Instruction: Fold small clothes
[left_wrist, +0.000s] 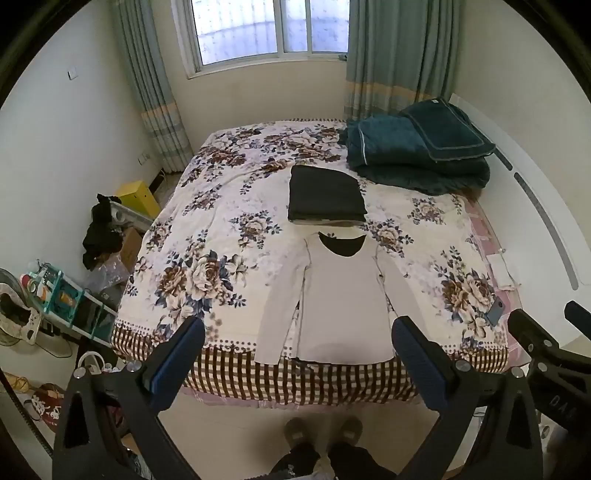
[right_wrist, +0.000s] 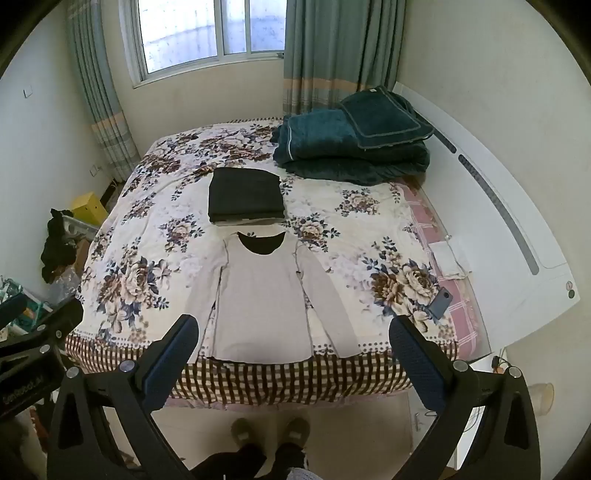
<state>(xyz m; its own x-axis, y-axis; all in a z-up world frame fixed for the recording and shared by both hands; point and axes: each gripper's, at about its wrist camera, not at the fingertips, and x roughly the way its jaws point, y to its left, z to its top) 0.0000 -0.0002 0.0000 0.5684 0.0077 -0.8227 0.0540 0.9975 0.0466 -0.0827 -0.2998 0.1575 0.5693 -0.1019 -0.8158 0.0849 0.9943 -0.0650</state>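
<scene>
Both wrist views high at bed (left_wrist: 221, 236) foot, facing window (right_wrist: 207, 29)

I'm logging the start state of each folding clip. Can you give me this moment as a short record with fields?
surface: bed with floral sheet
garment to fold: white long-sleeved top, flat, sleeves down along its sides, hem at the bed's near edge
already folded: dark stack just beyond the neckline
other items: teal bedding far right; phone near right
left gripper: open, empty, above the bed's near edge
right gripper: open, empty, likewise
</scene>
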